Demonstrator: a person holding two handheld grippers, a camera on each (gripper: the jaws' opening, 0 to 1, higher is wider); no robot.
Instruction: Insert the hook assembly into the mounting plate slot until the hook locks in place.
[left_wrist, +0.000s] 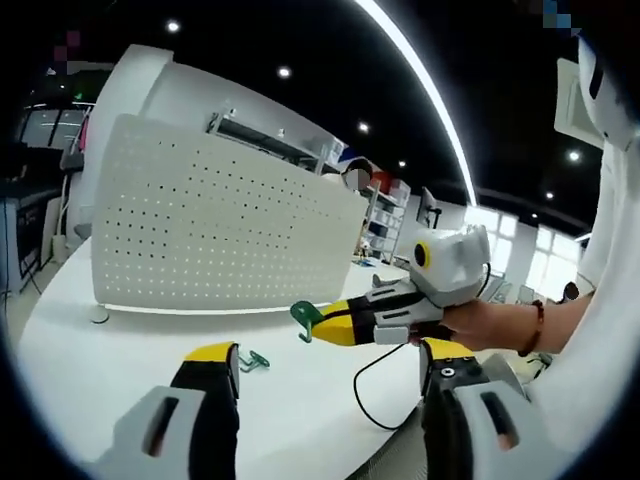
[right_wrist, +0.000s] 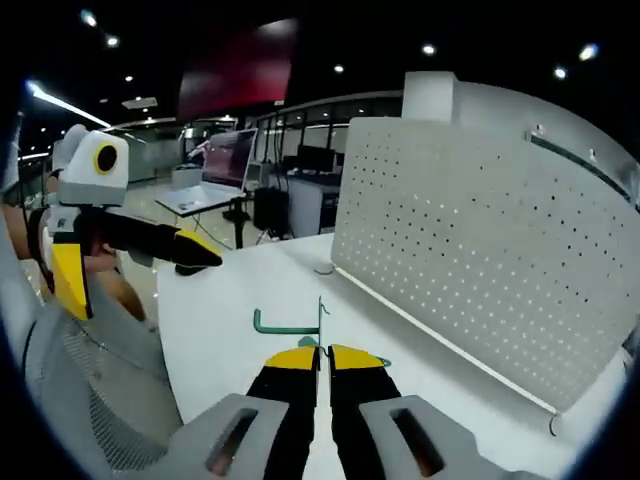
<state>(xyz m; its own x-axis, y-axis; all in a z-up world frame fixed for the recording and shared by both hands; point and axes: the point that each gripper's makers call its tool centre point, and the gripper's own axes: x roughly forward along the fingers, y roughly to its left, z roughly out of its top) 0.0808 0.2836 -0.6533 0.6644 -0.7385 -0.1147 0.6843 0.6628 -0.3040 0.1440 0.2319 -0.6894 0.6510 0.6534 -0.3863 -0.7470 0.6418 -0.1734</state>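
While a white perforated mounting plate (left_wrist: 215, 225) stands upright on a white desk (left_wrist: 130, 370), two hand-held grippers work in front of it. Seen in the left gripper view, the left hand-held gripper (left_wrist: 330, 375) has its yellow-tipped black jaws spread wide apart with nothing between them. A small green hook (left_wrist: 254, 360) lies on the desk just beside the left jaw's tip; whether they touch cannot be told. Entering that view from the right, the right hand-held gripper (left_wrist: 318, 324) is held in a person's hand (left_wrist: 480, 322) above the desk, in front of the plate and apart from it. Its jaws are pressed together on a green hook assembly (left_wrist: 305, 318), which sticks out from the tips toward the plate. A black cable (left_wrist: 375, 395) loops on the desk below it.

From the right gripper view, that same right hand-held gripper (right_wrist: 324, 352) shows its two yellow tips closed tight around the base of the hook assembly (right_wrist: 290, 322), whose green arm reaches out to the left above the desk (right_wrist: 230, 290). Standing to the right is the mounting plate (right_wrist: 470, 250), its rows of small holes facing the gripper. At the left edge of this view, the left hand-held gripper (right_wrist: 200, 255) hangs above the desk's edge.
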